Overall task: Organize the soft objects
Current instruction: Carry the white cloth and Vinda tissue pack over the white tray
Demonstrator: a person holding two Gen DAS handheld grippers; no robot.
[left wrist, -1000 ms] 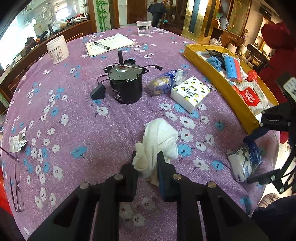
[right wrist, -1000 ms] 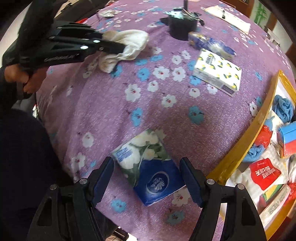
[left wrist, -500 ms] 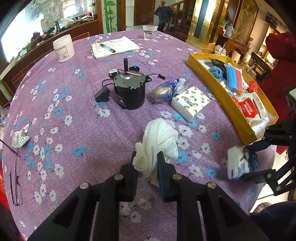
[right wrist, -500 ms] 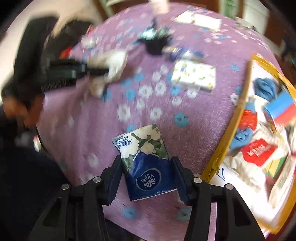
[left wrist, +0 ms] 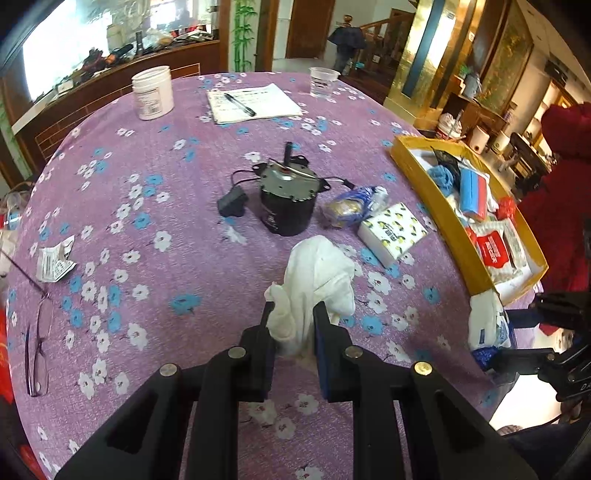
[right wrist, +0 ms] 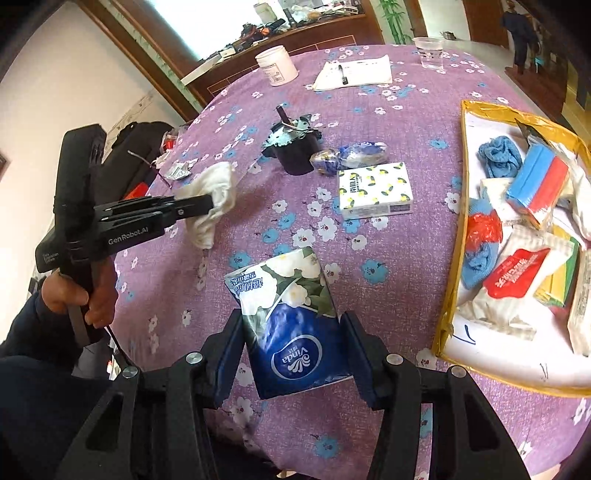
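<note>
Both claws lifted since before, left claw pinching crumpled white cloth, right claw clamping blue floral tissue pack.

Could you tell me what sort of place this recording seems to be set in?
Probably a home's living or dining room: a round table under a purple floral cloth, a wooden sideboard cluttered with household things by a window, and a wooden staircase behind.

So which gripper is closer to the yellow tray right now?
Right. The right gripper, holding the blue tissue pack, is beside the yellow tray; the left gripper, holding the white cloth, is farther away.
</note>
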